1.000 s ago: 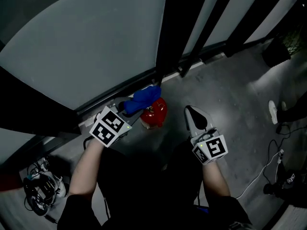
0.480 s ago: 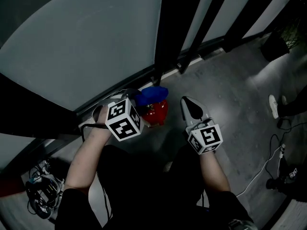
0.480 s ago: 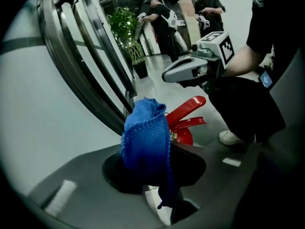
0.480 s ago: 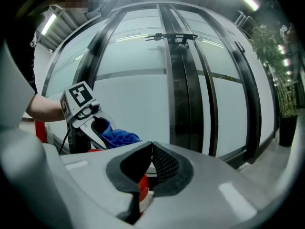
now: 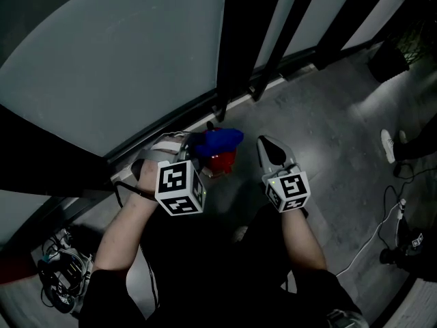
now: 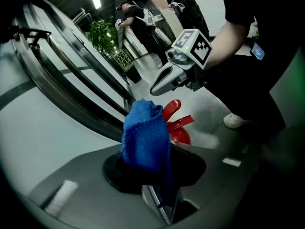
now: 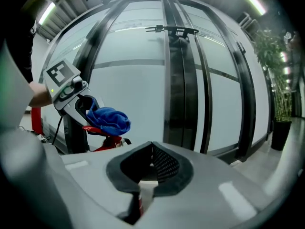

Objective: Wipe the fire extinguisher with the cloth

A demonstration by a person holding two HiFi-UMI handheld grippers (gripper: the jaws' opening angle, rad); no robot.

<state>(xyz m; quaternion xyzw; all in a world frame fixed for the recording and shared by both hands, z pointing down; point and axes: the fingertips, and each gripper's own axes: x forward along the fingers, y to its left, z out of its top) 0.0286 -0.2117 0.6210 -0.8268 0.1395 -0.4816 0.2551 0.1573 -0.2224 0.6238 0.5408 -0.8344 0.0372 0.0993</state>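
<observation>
Pinching one blue cloth (image 5: 222,139) between its jaws, the left gripper (image 5: 196,146) is held at frame centre, over the single red fire extinguisher (image 5: 222,161). The right gripper (image 5: 268,147), closed and empty, is held just right of it.

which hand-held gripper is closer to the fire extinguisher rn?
Left. The left hand-held gripper holds the blue cloth right over the fire extinguisher at its red handle. The right hand-held gripper sits off to its right, shut and empty, clear of it.
</observation>
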